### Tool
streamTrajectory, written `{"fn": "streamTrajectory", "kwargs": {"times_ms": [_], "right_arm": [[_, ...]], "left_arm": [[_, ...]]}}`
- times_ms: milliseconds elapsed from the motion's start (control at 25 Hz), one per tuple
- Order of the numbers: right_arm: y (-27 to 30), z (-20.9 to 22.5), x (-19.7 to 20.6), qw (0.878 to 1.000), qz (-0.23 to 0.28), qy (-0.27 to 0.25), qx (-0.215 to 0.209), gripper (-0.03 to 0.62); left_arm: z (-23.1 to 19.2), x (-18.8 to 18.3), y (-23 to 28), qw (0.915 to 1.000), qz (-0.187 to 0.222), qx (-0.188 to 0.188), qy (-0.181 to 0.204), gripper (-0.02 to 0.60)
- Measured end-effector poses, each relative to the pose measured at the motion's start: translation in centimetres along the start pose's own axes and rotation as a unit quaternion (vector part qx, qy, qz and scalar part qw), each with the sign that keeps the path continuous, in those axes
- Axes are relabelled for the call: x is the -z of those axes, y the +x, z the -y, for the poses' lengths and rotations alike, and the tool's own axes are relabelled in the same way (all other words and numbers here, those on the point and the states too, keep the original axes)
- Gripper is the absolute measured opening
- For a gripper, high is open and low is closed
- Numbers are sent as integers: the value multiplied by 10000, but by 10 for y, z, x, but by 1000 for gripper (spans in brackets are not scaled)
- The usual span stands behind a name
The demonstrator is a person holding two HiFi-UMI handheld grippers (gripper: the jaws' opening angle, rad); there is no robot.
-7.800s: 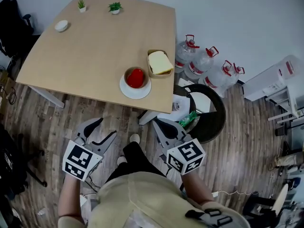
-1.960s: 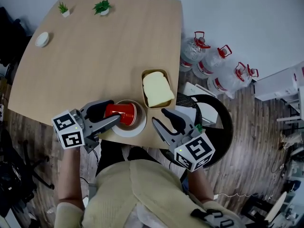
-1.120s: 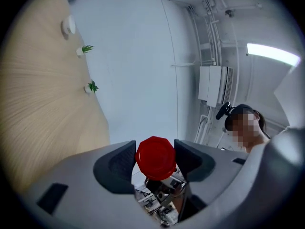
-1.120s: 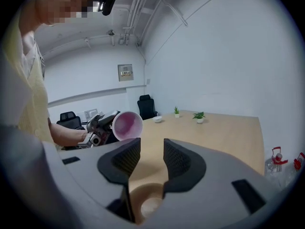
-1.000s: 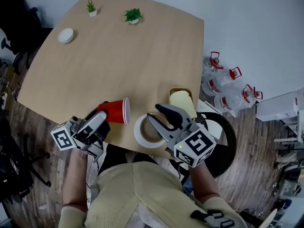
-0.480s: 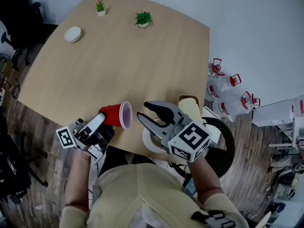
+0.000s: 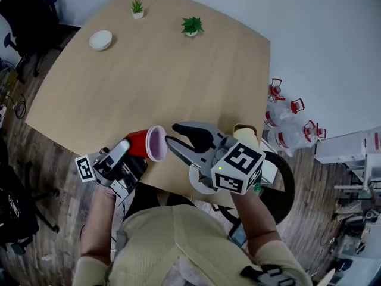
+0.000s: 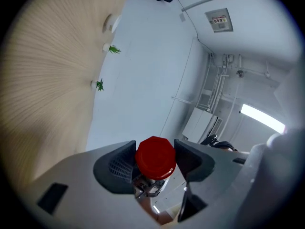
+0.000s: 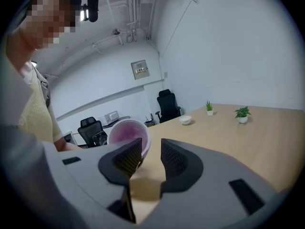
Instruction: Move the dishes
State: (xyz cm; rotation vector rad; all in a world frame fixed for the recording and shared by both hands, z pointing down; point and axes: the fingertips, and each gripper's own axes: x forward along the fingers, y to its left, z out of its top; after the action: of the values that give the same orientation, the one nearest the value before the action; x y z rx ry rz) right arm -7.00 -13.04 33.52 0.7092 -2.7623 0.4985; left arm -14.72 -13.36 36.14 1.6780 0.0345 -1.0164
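My left gripper (image 7: 127, 148) is shut on a red cup (image 7: 143, 143) that lies on its side above the table's near edge, its pale mouth facing right. In the left gripper view the cup's red base (image 8: 156, 157) sits pinched between the jaws. My right gripper (image 7: 172, 134) points at the cup's mouth from the right. Its jaws have just been closing and stand a little apart with only table showing between them (image 9: 151, 147). The cup's rim (image 9: 127, 132) lies just beyond the left jaw. A white plate (image 7: 199, 184) peeks out under the right gripper.
A tan tub of bread (image 7: 247, 134) sits at the table's right edge. A small white bowl (image 7: 100, 40) and two potted plants (image 7: 191, 26) stand at the far side of the wooden table (image 7: 149, 70). Water jugs (image 7: 286, 115) stand on the floor to the right.
My right gripper has swung left from over the white plate to the cup's mouth. The left gripper has carried the cup slightly right and rolled it.
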Motion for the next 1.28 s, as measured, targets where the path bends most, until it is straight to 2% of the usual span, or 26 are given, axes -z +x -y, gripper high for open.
{"fn": "streamTrajectory", "kwargs": {"times_ms": [120,280,480,680,760,880,1080,1200,1280], "right_arm": [[16,-7,-7,9996,13,216,-193,135],[38,-11,-12,9988,-14,414,-256,126],[65,-19,-8,9976,-107,597,-348,114],[86,-25,-11,9974,-208,595,-354,90],[92,-26,-13,9974,-245,570,-356,56],[97,-29,-13,9972,-314,559,-384,43],[104,-35,-7,9965,-432,615,-380,38],[99,-29,-5,9965,-591,477,-340,37],[96,-23,-4,9967,-655,380,-299,37]], "left_arm": [[4,-9,-6,9999,26,79,-145,256],[10,-18,-18,9998,-141,20,-144,256],[19,-31,-30,9992,-276,122,-276,256],[23,-42,-36,9984,-426,138,-347,256],[21,-49,-38,9983,-429,109,-370,256],[21,-57,-42,9987,-352,94,-359,256],[18,-66,-55,9992,-323,-164,-156,256],[7,-66,-57,9974,-361,-564,262,259],[0,-68,-60,9927,-373,-923,674,259]]}}
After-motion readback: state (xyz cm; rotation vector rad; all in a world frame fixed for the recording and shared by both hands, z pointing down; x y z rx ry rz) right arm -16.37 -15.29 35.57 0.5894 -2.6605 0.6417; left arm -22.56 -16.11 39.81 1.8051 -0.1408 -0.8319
